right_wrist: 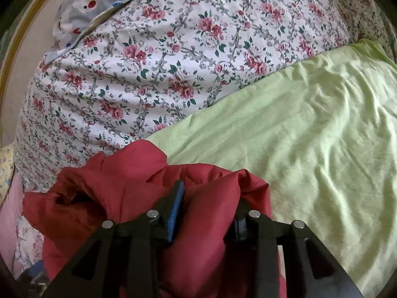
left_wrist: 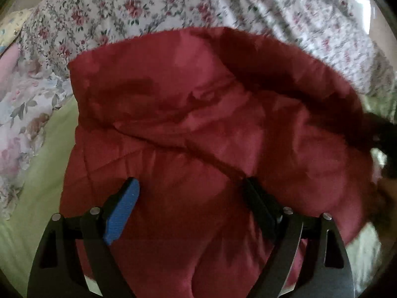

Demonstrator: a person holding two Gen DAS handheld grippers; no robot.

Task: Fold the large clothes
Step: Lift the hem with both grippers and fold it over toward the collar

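A dark red padded jacket (left_wrist: 198,114) lies bunched on a light green sheet (left_wrist: 42,164). My left gripper (left_wrist: 191,186) is open, its fingers wide apart just above the jacket's surface, holding nothing. In the right wrist view my right gripper (right_wrist: 208,196) is shut on a thick fold of the same red jacket (right_wrist: 119,188), with fabric bulging between the blue-padded fingers (right_wrist: 176,206). The far end of the jacket is blurred in the left wrist view.
A white quilt with red flowers (right_wrist: 153,69) is heaped behind the jacket. The green sheet (right_wrist: 310,134) spreads to the right. A grey pillow with duck print (right_wrist: 94,2) sits at the back left. Pink flowered bedding (left_wrist: 22,114) lies at the left.
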